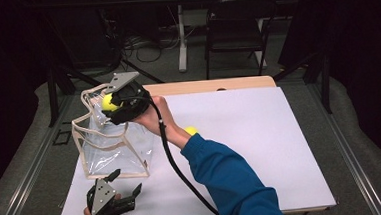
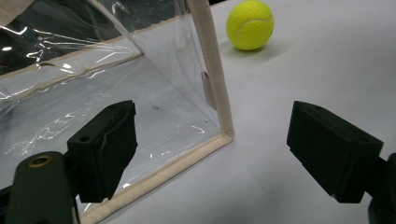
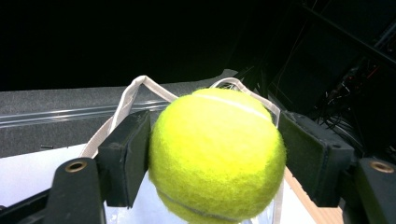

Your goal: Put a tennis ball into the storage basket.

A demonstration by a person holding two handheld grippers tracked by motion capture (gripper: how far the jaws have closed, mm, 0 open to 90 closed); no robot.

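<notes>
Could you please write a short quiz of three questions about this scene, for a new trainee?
1. True or false: the right gripper is closed on a tennis ball.
2. Where does the second tennis ball lie? A) inside the clear bag B) on the white table top C) on the floor
3. Fill in the gap: the left gripper has its jaws ____, with nothing between the pads.

Key:
1. True; it holds the ball above the clear bag.
2. B; it rests on the table top, outside the bag.
3. open; one corner of the bag stands just ahead of the jaws.
</notes>
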